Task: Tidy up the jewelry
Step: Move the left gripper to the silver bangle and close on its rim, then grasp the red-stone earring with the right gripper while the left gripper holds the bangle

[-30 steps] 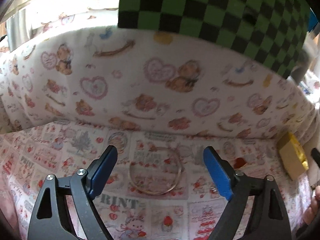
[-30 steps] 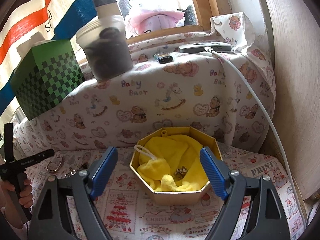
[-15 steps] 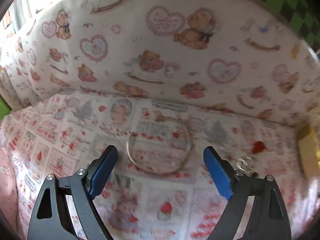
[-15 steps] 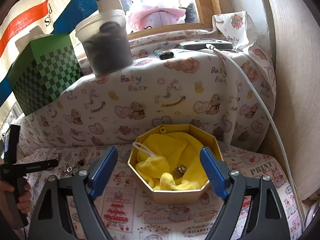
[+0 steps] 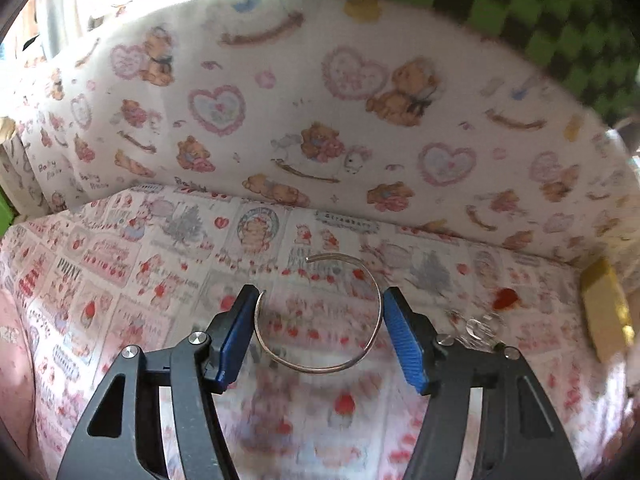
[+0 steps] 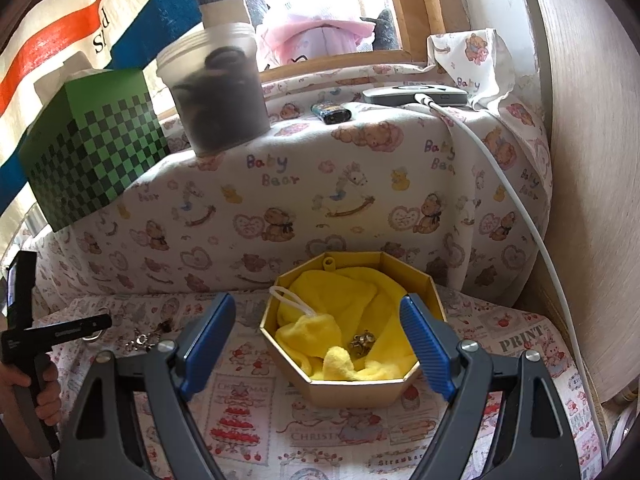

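1. The left gripper [image 5: 318, 332] points down at the table [image 5: 120, 280], which has a cloth with red strawberry pictures on it.
2. A thin silver bangle [image 5: 320, 312] lies flat on the cloth, right between the two blue fingers [image 5: 236, 340].
3. The fingers are closing in on the bangle. Both blue pads sit just beside its sides, and the picture is a bit blurry, so I cannot tell if they press on it.
4. The bangle is not a full ring. It has a gap on its far left side.
5. A little to the right of the bangle lies a small shiny pile of jewelry [image 5: 478, 328], and a tiny red bit [image 5: 505, 298] lies near it.
6. Farther right is the edge of a gold box [image 5: 604, 316].
7. The right gripper [image 6: 316, 344] has its fingers wide apart with nothing between them.
8. Just past those fingers the gold box [image 6: 352, 394] sits open on the table. A yellow cloth [image 6: 340, 304] is inside, and a small metal piece [image 6: 362, 340] rests on it.
9. On the left of this view a hand [image 6: 28, 392] holds the handle of the other gripper.
10. Behind the table is a cushion [image 6: 320, 184] with teddy bears on it.
11. On top of it stand a green checked box [image 6: 92, 156] and a plastic jar [image 6: 218, 88] with dark things in it.
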Tool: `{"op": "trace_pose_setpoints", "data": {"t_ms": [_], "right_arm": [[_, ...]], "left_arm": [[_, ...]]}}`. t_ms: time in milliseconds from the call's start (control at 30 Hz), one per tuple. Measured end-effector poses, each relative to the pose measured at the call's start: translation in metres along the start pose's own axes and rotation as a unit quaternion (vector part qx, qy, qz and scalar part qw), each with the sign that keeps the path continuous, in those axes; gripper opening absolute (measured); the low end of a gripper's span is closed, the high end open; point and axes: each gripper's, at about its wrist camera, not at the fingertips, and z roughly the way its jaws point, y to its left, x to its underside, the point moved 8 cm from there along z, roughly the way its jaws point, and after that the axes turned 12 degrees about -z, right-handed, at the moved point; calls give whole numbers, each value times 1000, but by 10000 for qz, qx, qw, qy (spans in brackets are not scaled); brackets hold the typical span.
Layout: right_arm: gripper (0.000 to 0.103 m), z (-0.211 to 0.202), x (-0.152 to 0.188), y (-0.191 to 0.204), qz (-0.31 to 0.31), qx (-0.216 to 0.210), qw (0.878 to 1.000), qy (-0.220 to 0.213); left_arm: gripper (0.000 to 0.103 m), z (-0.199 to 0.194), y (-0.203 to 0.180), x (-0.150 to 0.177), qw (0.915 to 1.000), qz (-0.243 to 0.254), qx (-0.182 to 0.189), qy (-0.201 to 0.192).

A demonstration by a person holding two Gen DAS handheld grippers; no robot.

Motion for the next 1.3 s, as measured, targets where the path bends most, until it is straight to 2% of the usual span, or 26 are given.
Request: {"op": "trace_pose_setpoints", "data": {"t_ms": [67,167,267,367,400,467,500,567,600,767,900,1000,1200,1300], "right_arm": [[83,-4,-2,5,3,-140,9999,-20],[83,-13,-5,18,-41,-382,9992,-97],[83,-15,-7,40,-261,-488,9985,-28],[82,-7,-7,71,-404,-936,9945,230],[81,-2,-6,81,-427,-1095,9924,373],[67,10,-3,99,-446,-1322,9882,638],[64,18,-3,109,-461,-1458,9851,780],[51,33,-1,125,-507,-1598,9805,1030],[45,42,-1,132,-484,-1613,9790,1145],[32,77,1,154,-334,-1523,9764,1495],[28,98,7,161,-251,-1420,9738,1757],[22,103,8,164,-304,-1370,9739,1784],[13,112,2,170,-428,-1207,9750,1815],[12,118,4,171,-520,-1119,9737,1916]], "left_arm": [[62,-19,-1,-3,9998,23,111,-163],[62,-55,-8,-10,9968,197,252,-734],[62,-88,-20,-11,9877,493,677,-1322],[62,-102,-35,-14,9804,672,1016,-1547],[62,-101,-36,-14,9802,654,1073,-1531],[62,-97,-39,-16,9807,569,1168,-1461],[62,-95,-39,-17,9806,548,1171,-1475],[62,-88,-33,-22,9802,571,1058,-1573],[62,-86,-29,-24,9802,567,1000,-1610],[62,-70,-17,-25,9858,275,851,-1419],[62,-63,-8,-29,9875,150,788,-1357],[62,-62,-6,-28,9880,101,878,-1267],[62,-62,-7,-28,9885,106,830,-1257],[62,-62,-6,-28,9888,94,812,-1249]]}}
